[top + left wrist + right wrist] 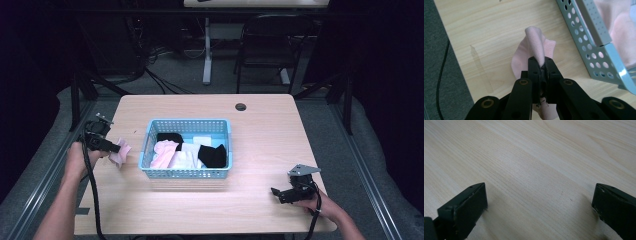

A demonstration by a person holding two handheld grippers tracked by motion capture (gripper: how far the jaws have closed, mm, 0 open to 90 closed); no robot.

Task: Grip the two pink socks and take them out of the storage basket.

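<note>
Pink cloth (537, 47) clamped in my left gripper (543, 65), just left of the blue basket (186, 173); right gripper (539, 202) gapes apart, well right of it

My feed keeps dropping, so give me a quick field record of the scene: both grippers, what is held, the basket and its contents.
left gripper: shut on the pink cloth, to the left of the basket, over the table
right gripper: open, holding nothing, low over bare wood at the table's near right
basket: light blue, perforated, mid-table
basket contents: pink garment, white pieces, black pieces
table: light wood, with a cable hole near the far edge
</note>
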